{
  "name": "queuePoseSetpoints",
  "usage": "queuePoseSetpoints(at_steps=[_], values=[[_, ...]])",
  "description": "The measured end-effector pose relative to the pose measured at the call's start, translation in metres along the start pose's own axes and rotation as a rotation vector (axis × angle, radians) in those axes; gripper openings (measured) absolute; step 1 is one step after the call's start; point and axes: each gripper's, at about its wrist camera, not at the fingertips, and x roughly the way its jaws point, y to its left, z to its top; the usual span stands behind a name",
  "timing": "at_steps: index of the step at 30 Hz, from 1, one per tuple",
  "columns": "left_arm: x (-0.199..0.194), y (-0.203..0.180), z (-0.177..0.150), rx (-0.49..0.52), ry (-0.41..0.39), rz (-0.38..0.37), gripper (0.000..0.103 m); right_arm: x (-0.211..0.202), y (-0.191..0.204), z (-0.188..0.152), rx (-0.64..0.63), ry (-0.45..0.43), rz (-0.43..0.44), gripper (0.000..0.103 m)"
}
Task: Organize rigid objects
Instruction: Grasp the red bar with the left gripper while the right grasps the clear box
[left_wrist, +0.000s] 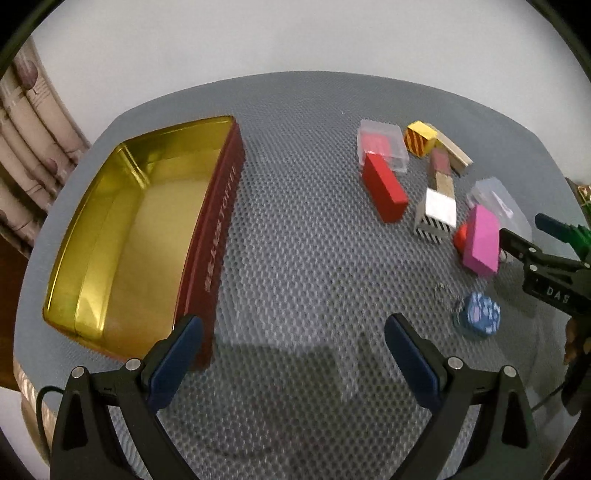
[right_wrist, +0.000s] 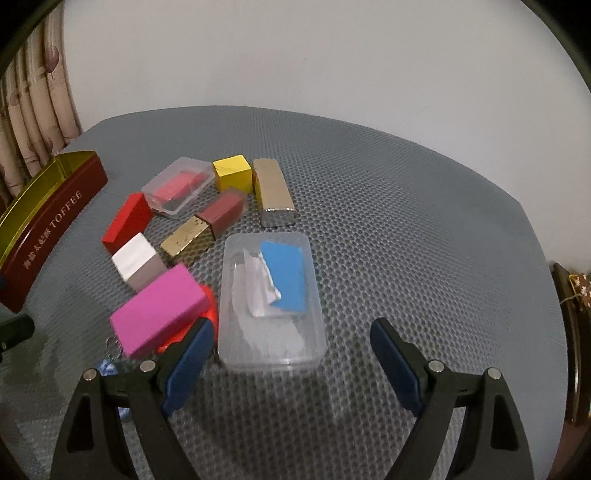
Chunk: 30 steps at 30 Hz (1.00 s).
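An open red tin (left_wrist: 218, 236) with a gold inside lies at the left of the grey mat; its end shows in the right wrist view as the tin (right_wrist: 55, 229). My left gripper (left_wrist: 293, 345) is open over bare mat just right of the tin. My right gripper (right_wrist: 291, 354) is open around the near end of a clear plastic case (right_wrist: 271, 299) holding a blue card. Beside it lie a pink block (right_wrist: 162, 310), a white block (right_wrist: 135, 256), a red block (right_wrist: 127, 223), a yellow cube (right_wrist: 232, 177) and a gold bar (right_wrist: 273, 195).
A second clear case (right_wrist: 179, 188) with red contents, a gold and maroon lipstick-like box (right_wrist: 205, 225) and an orange piece (right_wrist: 208, 306) crowd the cluster. A blue patterned disc (left_wrist: 480, 314) lies near the front right. Curtains (left_wrist: 33, 147) hang at the left, beyond the mat's edge.
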Motion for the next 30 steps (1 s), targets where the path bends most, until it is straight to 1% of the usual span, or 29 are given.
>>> queuePoseSetpoints(at_steps=[2, 4, 5, 6, 7, 8, 9, 10, 11, 14, 19, 23, 25, 27, 30], values=[[0.002, 0.000, 0.007, -0.011, -0.001, 0.011, 0.098, 0.004, -0.004, 0.003, 0.013, -0.009, 0.007, 0.088], [0.005, -0.002, 0.013, -0.007, 0.002, 0.021, 0.098, 0.011, -0.007, 0.006, 0.024, 0.002, 0.013, 0.087], [0.007, -0.004, 0.016, -0.002, 0.003, 0.026, 0.098, 0.017, -0.007, 0.007, 0.028, 0.016, 0.025, 0.083], [0.009, -0.006, 0.019, 0.001, 0.004, 0.028, 0.098, 0.022, -0.007, 0.007, 0.030, 0.024, 0.041, 0.081], [0.011, -0.008, 0.022, 0.007, 0.008, 0.032, 0.098, 0.023, -0.007, 0.007, 0.031, 0.021, 0.046, 0.077], [0.013, -0.010, 0.026, 0.008, 0.009, 0.034, 0.098, 0.026, -0.006, 0.008, 0.024, 0.023, 0.042, 0.067], [0.014, -0.011, 0.028, 0.008, 0.010, 0.035, 0.098, 0.028, -0.005, 0.009, 0.020, 0.018, 0.031, 0.063], [0.015, -0.013, 0.032, 0.010, 0.011, 0.038, 0.098, 0.030, -0.005, 0.010, 0.021, 0.011, 0.030, 0.063], [0.016, -0.014, 0.035, 0.010, 0.012, 0.041, 0.098, 0.031, -0.005, 0.011, 0.023, 0.007, 0.033, 0.060], [0.020, -0.019, 0.046, 0.007, 0.015, 0.039, 0.098, 0.036, -0.006, 0.015, 0.030, -0.017, -0.007, 0.060], [0.023, -0.022, 0.068, -0.030, 0.027, 0.030, 0.098, 0.045, -0.016, 0.022, 0.112, -0.036, -0.084, 0.059], [0.029, -0.026, 0.087, -0.065, 0.073, -0.020, 0.098, 0.044, -0.014, 0.022, 0.107, -0.038, -0.097, 0.060], [0.031, -0.028, 0.095, -0.078, 0.091, -0.040, 0.098, 0.045, -0.014, 0.022, 0.112, -0.037, -0.091, 0.060], [0.035, -0.031, 0.101, -0.081, 0.114, -0.054, 0.098, 0.046, -0.013, 0.022, 0.117, -0.037, -0.083, 0.060], [0.045, -0.035, 0.108, -0.081, 0.162, -0.054, 0.096, 0.047, -0.011, 0.022, 0.115, -0.037, -0.085, 0.060]])
